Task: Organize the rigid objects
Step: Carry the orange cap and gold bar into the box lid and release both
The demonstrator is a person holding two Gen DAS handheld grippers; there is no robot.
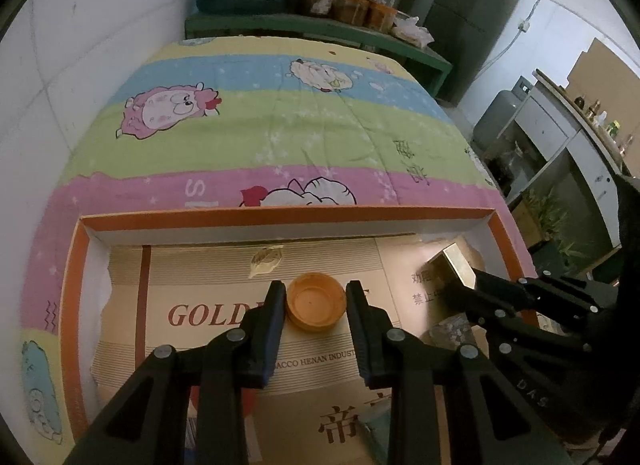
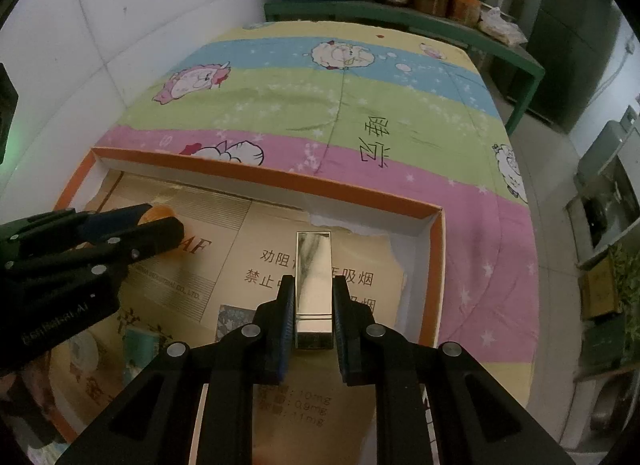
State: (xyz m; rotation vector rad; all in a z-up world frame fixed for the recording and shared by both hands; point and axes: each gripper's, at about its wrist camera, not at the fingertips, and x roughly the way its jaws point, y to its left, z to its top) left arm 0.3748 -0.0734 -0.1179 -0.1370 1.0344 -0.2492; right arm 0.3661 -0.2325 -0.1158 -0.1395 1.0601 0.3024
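A round orange cap (image 1: 316, 305), hollow side up, sits between the pads of my left gripper (image 1: 315, 289), which is shut on it just above the cardboard lining of an orange-rimmed tray (image 1: 280, 215). My right gripper (image 2: 313, 283) is shut on a shiny gold rectangular box (image 2: 314, 253) that points away from me over the tray's right part (image 2: 436, 265). In the left wrist view the gold box (image 1: 454, 261) and right gripper (image 1: 478, 279) show at the right. The right wrist view has the left gripper (image 2: 160, 221) and a sliver of the cap (image 2: 162, 209) at the left.
The tray lies on a striped bedspread with cartoon sheep (image 1: 280, 125). A patterned small item (image 2: 234, 317) and a teal item (image 2: 140, 341) lie in the tray near me. A white wall (image 1: 60, 65) runs along the left; a green bench with jars (image 1: 320, 25) stands behind.
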